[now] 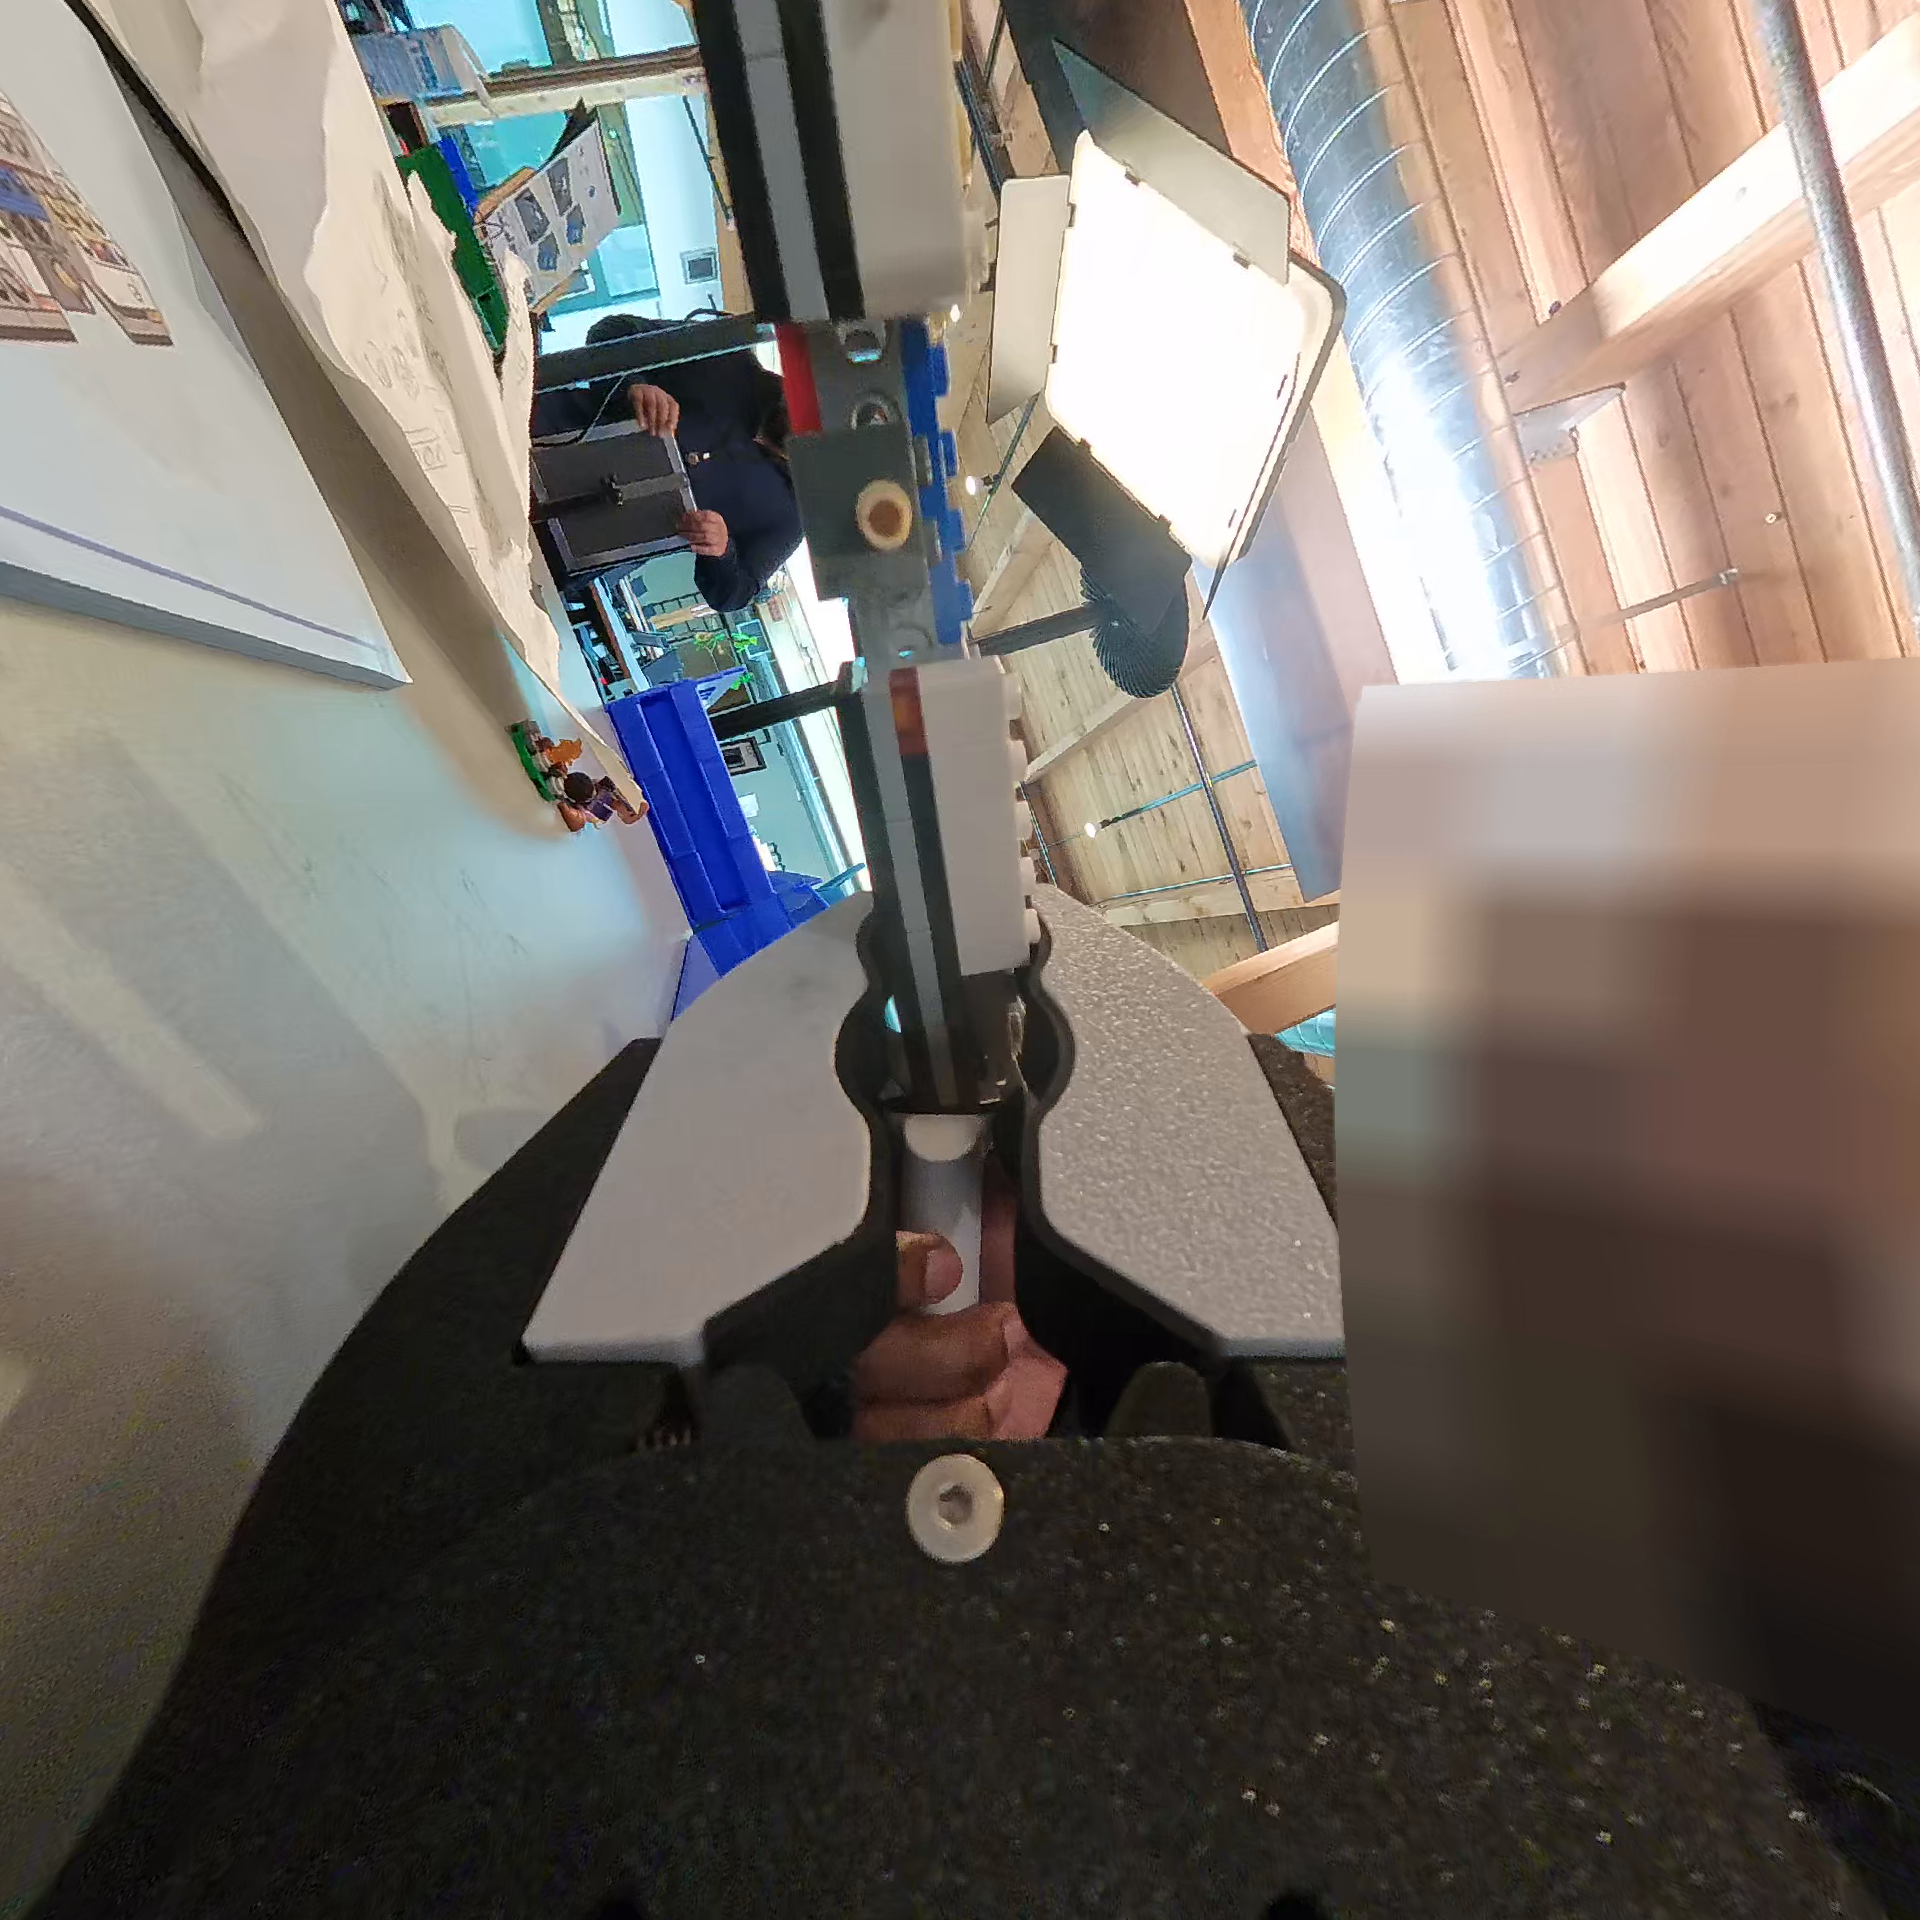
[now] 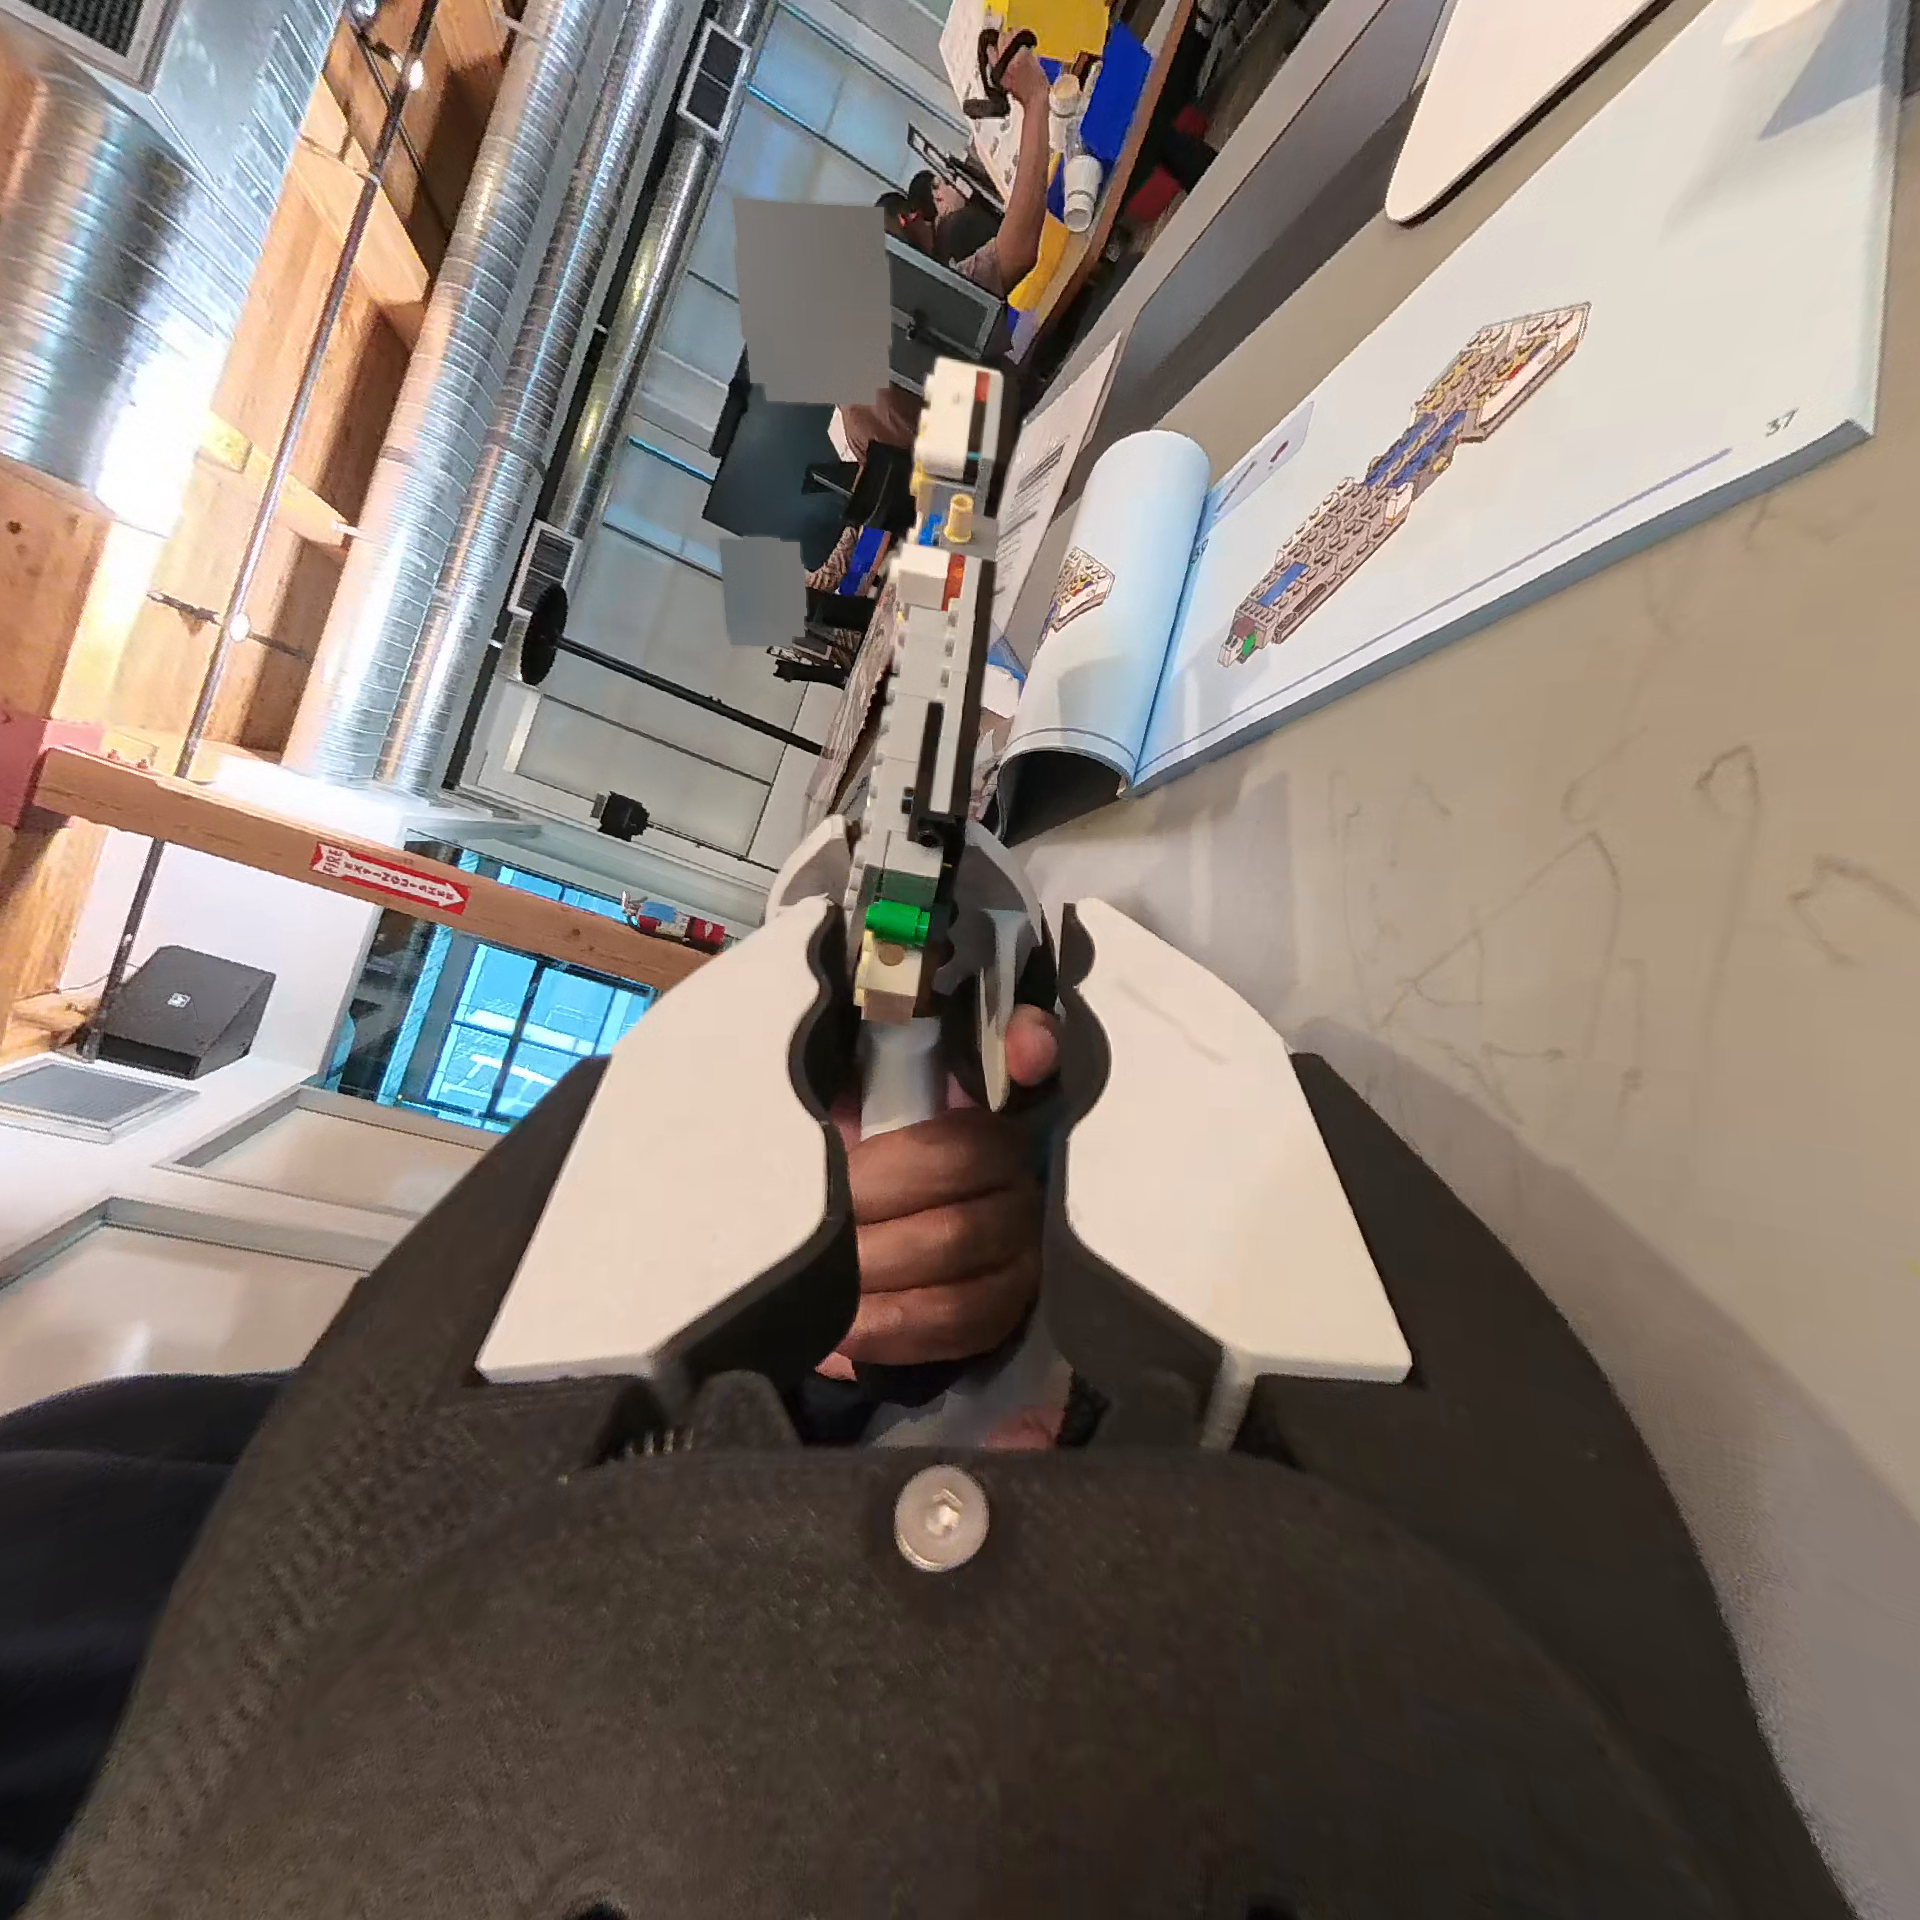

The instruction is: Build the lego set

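I see a pale grey table [image 2: 1558, 1039] with a big open instruction booklet with light blue pages [image 2: 1455, 468] lying on it. Above it I hold up a long, narrow brick model of white, grey and black plastic [image 1: 940, 810], well apart from the table top.

My left gripper [image 1: 951, 966] is closed on the lower end of this model; its grey fingers [image 1: 769, 1091] press on both sides. In the right wrist view, the same model [image 2: 935, 665] goes between my right gripper [image 2: 940, 935], whose white fingers [image 2: 717, 1122] are spread, with a clear gap on the right side. A small bright green round brick [image 2: 896, 920] sits at the model's near end. A hand [image 2: 935, 1226] shows behind it.
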Demonstrator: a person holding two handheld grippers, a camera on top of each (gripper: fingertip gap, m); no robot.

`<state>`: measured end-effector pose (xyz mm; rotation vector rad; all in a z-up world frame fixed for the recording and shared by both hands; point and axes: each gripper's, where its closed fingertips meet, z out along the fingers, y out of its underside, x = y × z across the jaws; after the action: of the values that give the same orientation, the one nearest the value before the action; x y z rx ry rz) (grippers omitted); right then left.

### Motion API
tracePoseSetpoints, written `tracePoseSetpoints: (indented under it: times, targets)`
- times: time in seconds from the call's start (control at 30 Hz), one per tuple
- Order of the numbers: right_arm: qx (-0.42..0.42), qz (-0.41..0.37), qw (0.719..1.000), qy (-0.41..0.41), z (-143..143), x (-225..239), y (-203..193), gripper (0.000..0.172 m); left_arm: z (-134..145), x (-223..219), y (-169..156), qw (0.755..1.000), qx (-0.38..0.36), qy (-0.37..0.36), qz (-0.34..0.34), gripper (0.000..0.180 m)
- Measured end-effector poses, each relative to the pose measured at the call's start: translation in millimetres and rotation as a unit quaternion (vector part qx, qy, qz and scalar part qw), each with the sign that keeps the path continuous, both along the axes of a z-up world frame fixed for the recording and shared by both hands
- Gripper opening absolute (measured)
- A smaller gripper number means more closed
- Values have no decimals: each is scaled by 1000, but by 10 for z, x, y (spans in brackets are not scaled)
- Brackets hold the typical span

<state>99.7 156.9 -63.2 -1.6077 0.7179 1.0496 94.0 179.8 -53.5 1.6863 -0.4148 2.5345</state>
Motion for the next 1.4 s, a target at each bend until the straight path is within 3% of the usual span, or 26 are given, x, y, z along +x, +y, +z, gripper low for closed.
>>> tracePoseSetpoints:
  times: [0.97, 1.4]
  targets:
    - [19, -71, 997, -24, 95, -67, -11, 37, 71, -4, -116, 999, 11, -31, -1, 21]
    - [12, -87, 995, -44, 110, -90, -10, 26, 83, -7, -140, 999, 22, -34, 1, 21]
